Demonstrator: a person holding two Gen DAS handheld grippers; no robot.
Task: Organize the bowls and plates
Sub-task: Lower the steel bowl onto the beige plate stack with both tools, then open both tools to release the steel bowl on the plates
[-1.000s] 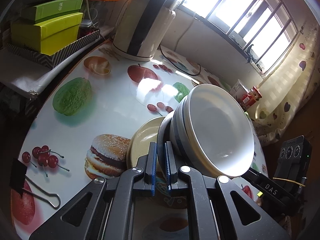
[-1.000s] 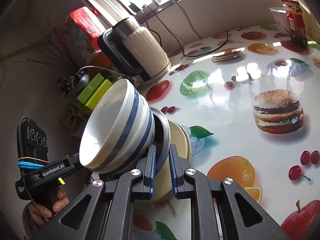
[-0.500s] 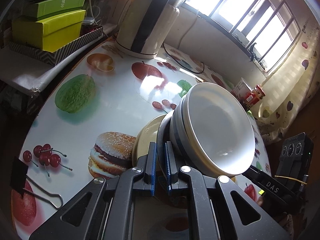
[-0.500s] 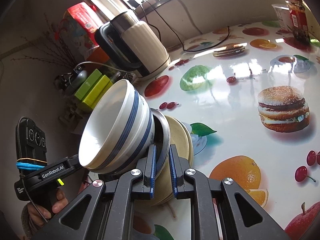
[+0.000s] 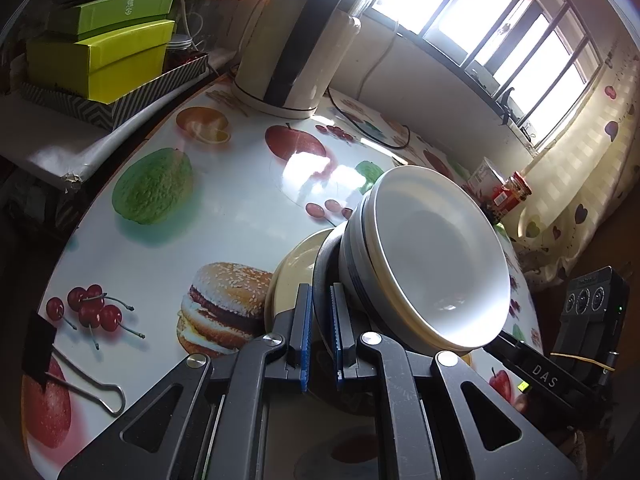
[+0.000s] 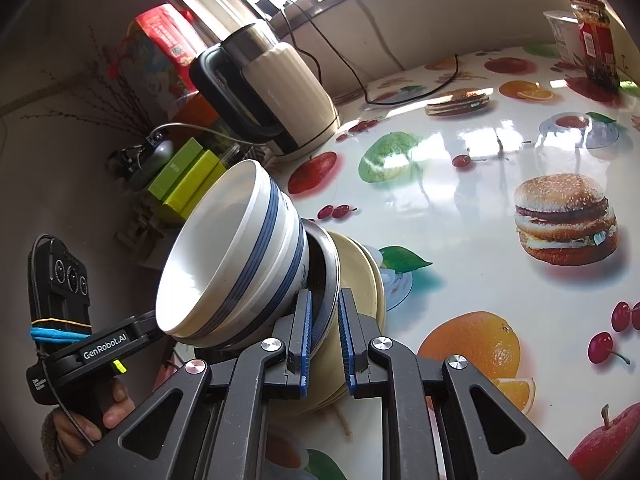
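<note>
A tilted stack of dishes was held above the near edge of the glossy fruit-and-burger-printed tabletop [image 5: 168, 248], gripped from both sides. The left gripper [image 5: 321, 336] was closed on the rim of the dark metal dish [image 5: 322, 276], its blue pads pressed to either face of that rim. The right gripper [image 6: 323, 338] was clamped on the same metal dish [image 6: 326, 276] from the opposite side, with the pale yellow plates [image 6: 362, 280] just behind its outer finger.

The white bowls with blue bands [image 6: 240, 256] were nested in the metal dish and leaned steeply, their open mouth turned sideways toward the left gripper's handle [image 6: 76, 340]. In the left wrist view the innermost bowl [image 5: 432, 264] faced the camera, and the yellow plates [image 5: 294, 268] showed behind the dish.

Beyond the stack, a wide stretch of tabletop lay open up to the cream electric kettle with a black handle [image 5: 296, 48] at the far edge. A black cord [image 6: 408, 92] ran along that far edge by the wall. A red-labelled jar [image 6: 592, 36] stood at the far right corner. At the table's left edge, yellow-green boxes [image 5: 100, 56] were piled on a side shelf, and a black binder clip [image 5: 60, 360] lay near the near-left rim.
</note>
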